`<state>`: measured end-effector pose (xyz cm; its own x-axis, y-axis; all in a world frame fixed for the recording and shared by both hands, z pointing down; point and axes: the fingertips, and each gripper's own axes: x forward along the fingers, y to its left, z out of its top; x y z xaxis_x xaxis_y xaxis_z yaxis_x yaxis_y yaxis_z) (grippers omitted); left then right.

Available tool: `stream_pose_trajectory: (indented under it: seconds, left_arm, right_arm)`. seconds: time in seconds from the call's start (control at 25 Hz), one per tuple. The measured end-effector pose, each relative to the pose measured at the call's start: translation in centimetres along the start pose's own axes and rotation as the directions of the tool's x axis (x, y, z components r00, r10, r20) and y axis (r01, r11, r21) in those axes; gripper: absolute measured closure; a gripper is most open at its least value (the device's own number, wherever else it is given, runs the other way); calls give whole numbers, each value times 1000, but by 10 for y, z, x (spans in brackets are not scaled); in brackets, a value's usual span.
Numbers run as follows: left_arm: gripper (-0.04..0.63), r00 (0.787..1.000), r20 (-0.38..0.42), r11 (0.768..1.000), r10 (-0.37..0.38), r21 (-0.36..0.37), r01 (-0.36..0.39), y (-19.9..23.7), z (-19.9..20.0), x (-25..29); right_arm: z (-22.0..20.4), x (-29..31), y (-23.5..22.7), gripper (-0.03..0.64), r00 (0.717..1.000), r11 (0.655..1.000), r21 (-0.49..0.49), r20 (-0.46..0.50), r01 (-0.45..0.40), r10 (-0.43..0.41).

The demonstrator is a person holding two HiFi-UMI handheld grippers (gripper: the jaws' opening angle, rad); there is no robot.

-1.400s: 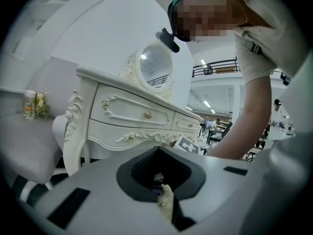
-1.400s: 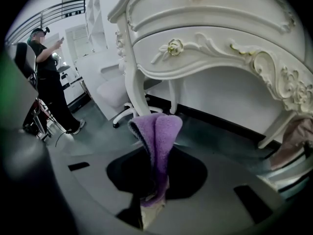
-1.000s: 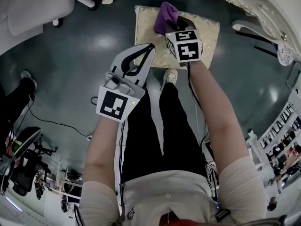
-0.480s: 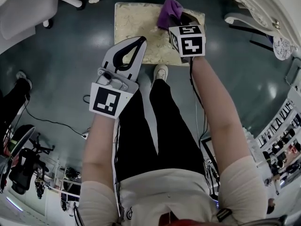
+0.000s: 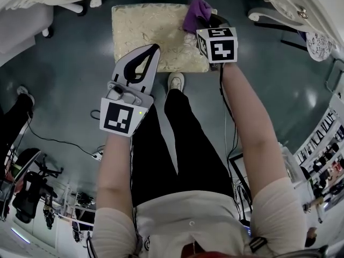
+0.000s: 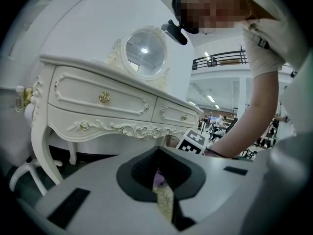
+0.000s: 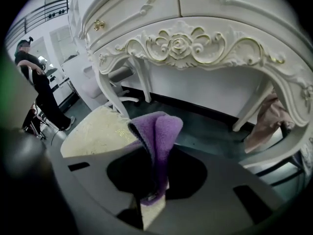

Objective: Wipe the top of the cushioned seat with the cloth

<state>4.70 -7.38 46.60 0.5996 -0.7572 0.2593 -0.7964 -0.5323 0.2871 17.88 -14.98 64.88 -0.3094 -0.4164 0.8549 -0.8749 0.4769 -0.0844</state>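
Right tool (image 7: pixel 152 192) clamps the purple cloth (image 7: pixel 157 136) at a corner of the cushioned seat (image 5: pixel 150 31); left tool (image 5: pixel 152 48) closed, empty; we judge wiping begun; next, sweep leftward.

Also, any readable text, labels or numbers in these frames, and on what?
No readable text in any view.
Right marker cube and left marker cube: square patterns only, no characters.
Shelf items at the head view's right edge: too small to read.
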Motion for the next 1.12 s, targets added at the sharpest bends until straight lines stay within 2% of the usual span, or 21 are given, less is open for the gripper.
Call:
stream_pose_trajectory:
  seconds: [0.24, 0.44, 0.6, 0.76, 0.92, 1.12]
  left_arm:
    - [583, 1000, 2, 1000, -17, -8, 17, -18, -4, 11]
    - [583, 999, 11, 1000, -31, 3, 31, -30, 6, 12]
    - [583, 999, 9, 999, -34, 15, 33, -30, 13, -2]
    - [583, 1000, 5, 999, -27, 17, 27, -20, 20, -32]
    - [583, 999, -13, 999, -40, 15, 40, 1, 22, -69]
    - [583, 999, -34, 999, -20, 31, 21, 43, 14, -110]
  right_arm:
    - [-23, -14, -34, 538, 997, 998, -31, -44, 60, -61]
    - [-40, -30, -58, 541, 984, 989, -62, -113, 134, -141]
    - [-37, -50, -54, 545, 983, 984, -95, -90, 153, -161]
    - [-26, -66, -14, 546, 991, 990, -80, -58, 120, -124]
    - [-15, -68, 57, 545, 998, 997, -66, -42, 50, -53]
    - [-1, -50, 150, 546, 998, 997, -47, -33, -55, 53]
